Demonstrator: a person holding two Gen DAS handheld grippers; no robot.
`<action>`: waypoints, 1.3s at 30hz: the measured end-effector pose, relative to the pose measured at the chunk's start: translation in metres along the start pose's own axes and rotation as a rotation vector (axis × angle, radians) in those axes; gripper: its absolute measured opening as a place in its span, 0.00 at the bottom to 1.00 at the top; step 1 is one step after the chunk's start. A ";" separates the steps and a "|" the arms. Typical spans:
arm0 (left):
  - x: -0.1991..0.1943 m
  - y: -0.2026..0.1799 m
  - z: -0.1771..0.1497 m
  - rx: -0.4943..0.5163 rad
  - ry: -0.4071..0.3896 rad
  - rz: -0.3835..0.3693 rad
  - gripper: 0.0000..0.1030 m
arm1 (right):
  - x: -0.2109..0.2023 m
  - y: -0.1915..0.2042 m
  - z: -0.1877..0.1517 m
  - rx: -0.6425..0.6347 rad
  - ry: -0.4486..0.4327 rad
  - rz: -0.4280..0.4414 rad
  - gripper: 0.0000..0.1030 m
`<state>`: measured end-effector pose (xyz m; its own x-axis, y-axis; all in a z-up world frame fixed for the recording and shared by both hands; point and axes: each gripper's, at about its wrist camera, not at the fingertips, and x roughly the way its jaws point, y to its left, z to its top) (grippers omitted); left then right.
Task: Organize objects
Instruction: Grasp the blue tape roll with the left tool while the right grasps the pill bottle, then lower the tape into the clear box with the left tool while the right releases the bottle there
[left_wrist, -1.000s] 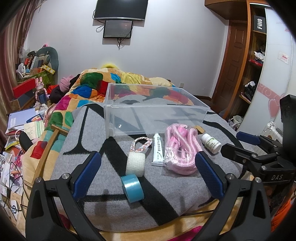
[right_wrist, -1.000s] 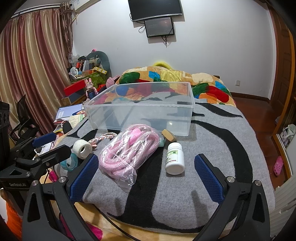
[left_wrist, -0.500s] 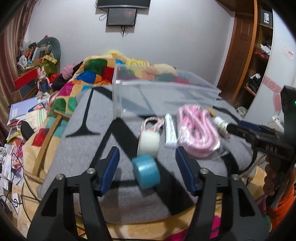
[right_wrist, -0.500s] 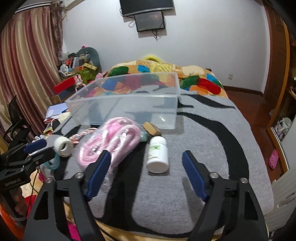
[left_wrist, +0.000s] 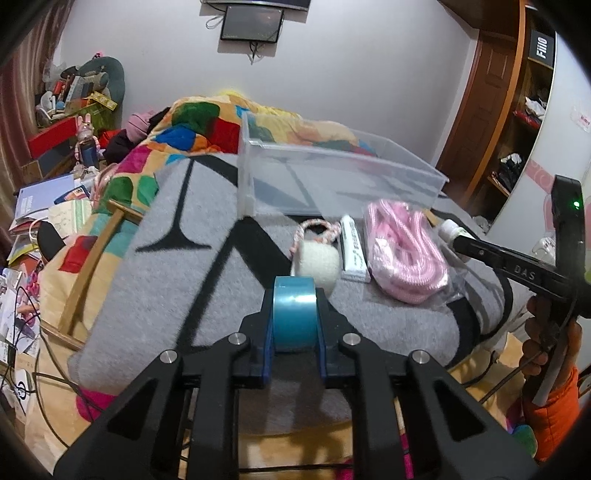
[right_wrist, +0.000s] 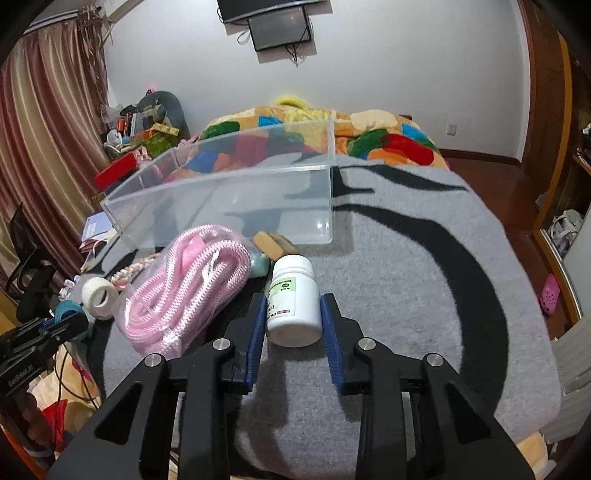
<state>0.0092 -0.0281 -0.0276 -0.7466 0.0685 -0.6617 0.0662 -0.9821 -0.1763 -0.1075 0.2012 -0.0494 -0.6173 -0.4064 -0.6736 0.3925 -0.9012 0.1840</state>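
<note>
The blue tape roll (left_wrist: 293, 316) is pinched by the left gripper (left_wrist: 293, 325) and the pill bottle (right_wrist: 293, 302) bracketed by the right gripper (right_wrist: 293, 317), both lying just short of the clear bin (right_wrist: 236, 192) ahead.

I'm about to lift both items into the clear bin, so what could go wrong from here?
The left gripper has its jaws shut on the blue tape roll, gripped across its flat sides; it might pivot. The white pill bottle sits between the right gripper jaws with small gaps showing, so it may slip. The pink rope bag lies close beside and could snag.
</note>
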 end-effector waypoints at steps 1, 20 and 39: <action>-0.002 0.001 0.003 0.000 -0.008 0.006 0.17 | -0.002 0.000 0.001 -0.001 -0.008 0.001 0.26; 0.014 0.011 0.134 -0.013 -0.135 -0.009 0.17 | -0.020 0.015 0.098 -0.013 -0.165 0.065 0.26; 0.131 -0.016 0.154 0.135 0.116 0.086 0.17 | 0.088 0.029 0.123 -0.106 0.126 0.039 0.26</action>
<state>-0.1919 -0.0304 0.0011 -0.6602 -0.0050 -0.7511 0.0313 -0.9993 -0.0208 -0.2342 0.1209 -0.0155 -0.5124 -0.4126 -0.7531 0.4882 -0.8615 0.1399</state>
